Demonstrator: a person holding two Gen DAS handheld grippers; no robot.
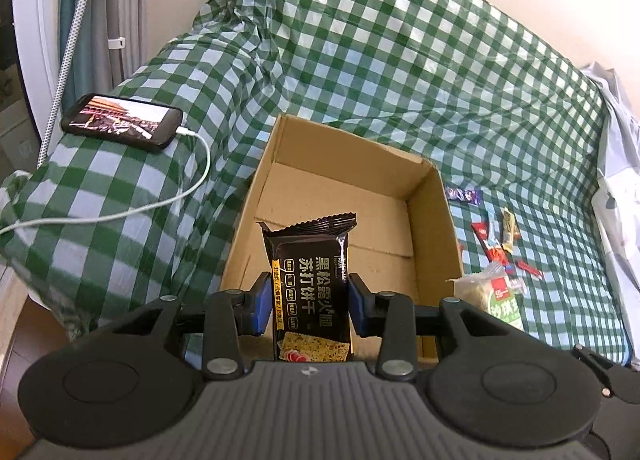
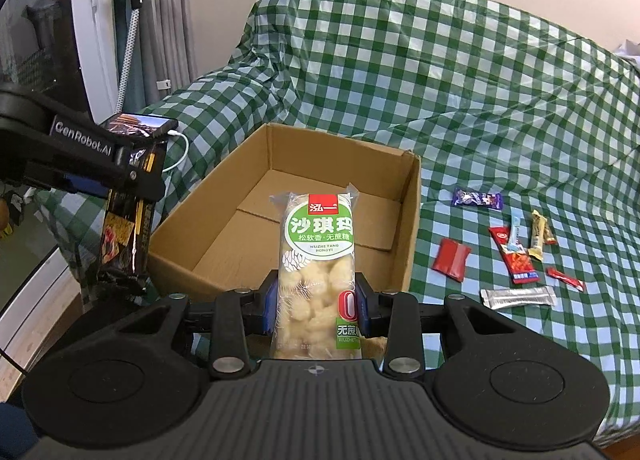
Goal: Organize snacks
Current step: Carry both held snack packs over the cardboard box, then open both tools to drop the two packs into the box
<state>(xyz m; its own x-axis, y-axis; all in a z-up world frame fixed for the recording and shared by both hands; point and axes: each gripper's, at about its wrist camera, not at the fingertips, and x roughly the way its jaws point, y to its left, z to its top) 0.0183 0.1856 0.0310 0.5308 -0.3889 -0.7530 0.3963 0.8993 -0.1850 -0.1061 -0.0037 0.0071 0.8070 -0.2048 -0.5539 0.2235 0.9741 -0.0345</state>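
While the phone (image 1: 122,127) is lying on its charging cable at the far left of the checked cloth (image 1: 400,60), the left tool (image 1: 308,310) is gripping a black cracker packet (image 1: 310,272), its pads pressing on both long edges, and is carrying it just above the near edge of the open cardboard box (image 1: 436,220). Right of it, the right tool (image 2: 316,310) is clamping a pale sachima bar (image 2: 318,260) the same way, also over the box's near wall. Judging by this, the delivery step is under way: both tools need to reach further over the bare box floor, lower, and let go. Further right, the loose small snacks (image 2: 516,256) are waiting on the cloth, beside the box.
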